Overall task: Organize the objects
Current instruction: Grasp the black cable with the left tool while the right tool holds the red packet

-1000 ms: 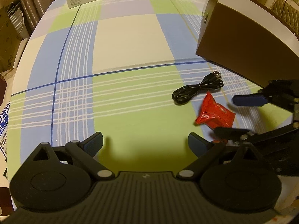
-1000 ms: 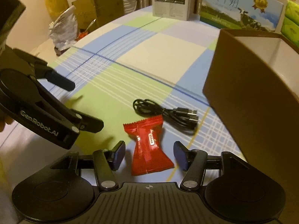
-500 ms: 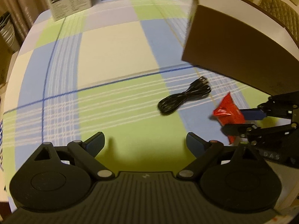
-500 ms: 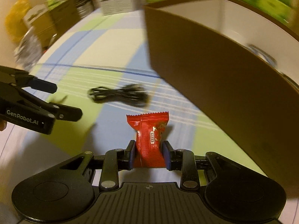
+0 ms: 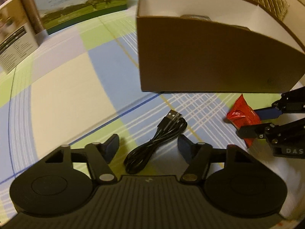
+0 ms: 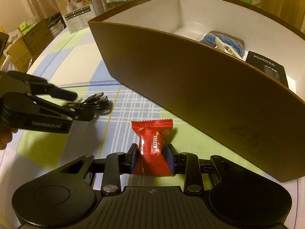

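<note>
The right tool (image 6: 151, 158) pinches a red snack packet (image 6: 153, 145) just above the checked worktop (image 6: 80, 72), beside the brown box (image 6: 190, 95) — though its jaws are easing apart. The left tool (image 5: 147, 147) straddles the coiled black cable (image 5: 154, 143) lying on the worktop — its jaws are closing, pads not yet touching it.

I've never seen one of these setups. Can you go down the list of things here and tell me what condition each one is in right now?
Red foil snack packet: pinched between the right gripper's pads, clear of the box.
Right gripper: shut on the packet, jaws easing open slightly.
Coiled black USB cable: lying on the checked tablecloth, between the left gripper's fingers, not yet pinched.
Left gripper: open, jaws closing.
Brown cardboard box: open-topped, already holding some items.
</note>
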